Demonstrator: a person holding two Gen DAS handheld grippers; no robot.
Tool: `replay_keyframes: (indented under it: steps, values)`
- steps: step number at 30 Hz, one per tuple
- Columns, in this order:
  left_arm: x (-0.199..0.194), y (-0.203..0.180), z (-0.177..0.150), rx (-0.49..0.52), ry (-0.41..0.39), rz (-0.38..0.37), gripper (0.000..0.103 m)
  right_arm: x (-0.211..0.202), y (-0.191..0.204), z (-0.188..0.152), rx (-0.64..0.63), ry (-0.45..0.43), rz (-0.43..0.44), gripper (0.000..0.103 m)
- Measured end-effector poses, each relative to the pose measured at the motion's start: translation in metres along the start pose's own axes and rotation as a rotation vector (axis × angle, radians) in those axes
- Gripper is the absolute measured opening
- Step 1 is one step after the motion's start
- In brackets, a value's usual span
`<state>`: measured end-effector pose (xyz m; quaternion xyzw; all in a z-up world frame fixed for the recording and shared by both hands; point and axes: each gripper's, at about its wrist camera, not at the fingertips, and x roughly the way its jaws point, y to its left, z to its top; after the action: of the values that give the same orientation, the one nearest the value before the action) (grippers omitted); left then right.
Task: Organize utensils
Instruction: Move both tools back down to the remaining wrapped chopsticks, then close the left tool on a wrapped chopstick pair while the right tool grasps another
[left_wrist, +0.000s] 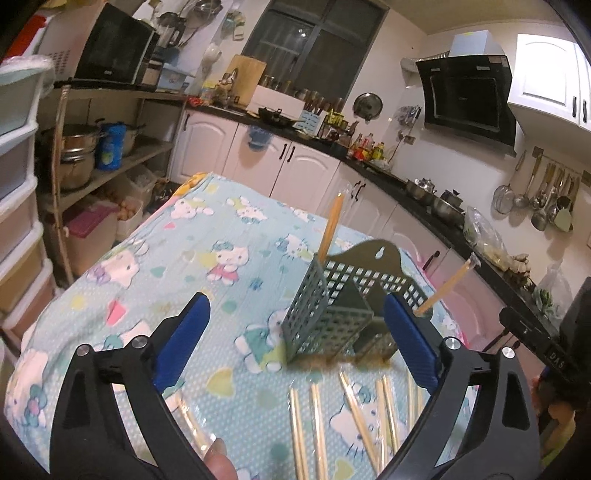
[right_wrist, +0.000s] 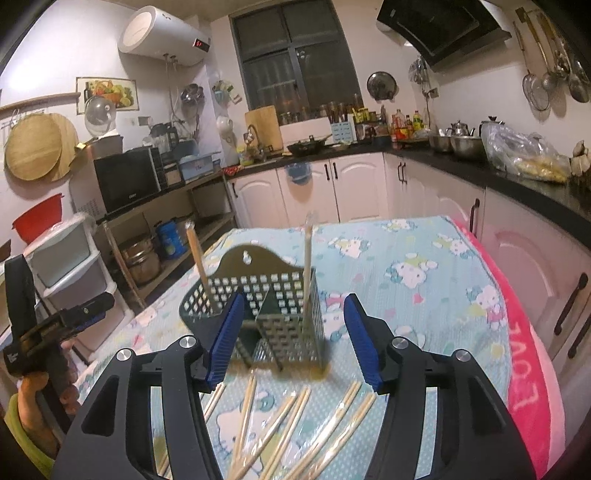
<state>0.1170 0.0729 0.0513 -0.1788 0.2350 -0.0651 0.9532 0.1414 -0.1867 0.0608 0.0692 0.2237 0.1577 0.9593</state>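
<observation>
A grey perforated utensil holder (left_wrist: 332, 314) (right_wrist: 266, 314) stands on the table with the Hello Kitty cloth (left_wrist: 192, 243) (right_wrist: 424, 266). Two wrapped chopstick pairs stand in it, one in each end compartment (left_wrist: 331, 229) (left_wrist: 448, 284) (right_wrist: 197, 258) (right_wrist: 306, 266). Several wrapped chopstick pairs (left_wrist: 354, 417) (right_wrist: 280, 428) lie flat on the cloth in front of the holder. My left gripper (left_wrist: 295, 332) is open and empty, above the cloth just left of the holder. My right gripper (right_wrist: 293, 339) is open and empty, above the loose chopsticks, facing the holder.
Kitchen counters and white cabinets (left_wrist: 295, 162) (right_wrist: 369, 184) run behind and to the right of the table. A shelf with pots (left_wrist: 81, 155) and plastic drawers (left_wrist: 18, 184) stand on the left. A pink towel (right_wrist: 528, 369) hangs over the table's right edge.
</observation>
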Motion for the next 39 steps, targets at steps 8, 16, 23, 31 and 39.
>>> replay_keyframes:
  steps: [8, 16, 23, 31, 39]
  values:
    - [-0.006, 0.013, -0.025, -0.008, 0.051, 0.022, 0.087, 0.004, 0.007, -0.025, -0.005, 0.059, 0.013, 0.054]
    - [-0.009, 0.023, -0.045, -0.01, 0.089, 0.049, 0.087, 0.015, 0.013, -0.052, -0.012, 0.134, 0.03, 0.054]
    - [-0.007, 0.033, -0.063, -0.016, 0.136, 0.074, 0.087, 0.029, 0.017, -0.072, -0.015, 0.217, 0.062, 0.044]
    - [-0.001, 0.047, -0.083, -0.052, 0.2, 0.081, 0.079, 0.055, 0.024, -0.091, -0.004, 0.345, 0.096, 0.031]
    - [0.009, 0.065, -0.102, -0.122, 0.301, 0.034, 0.045, 0.079, 0.028, -0.102, 0.008, 0.437, 0.084, 0.026]
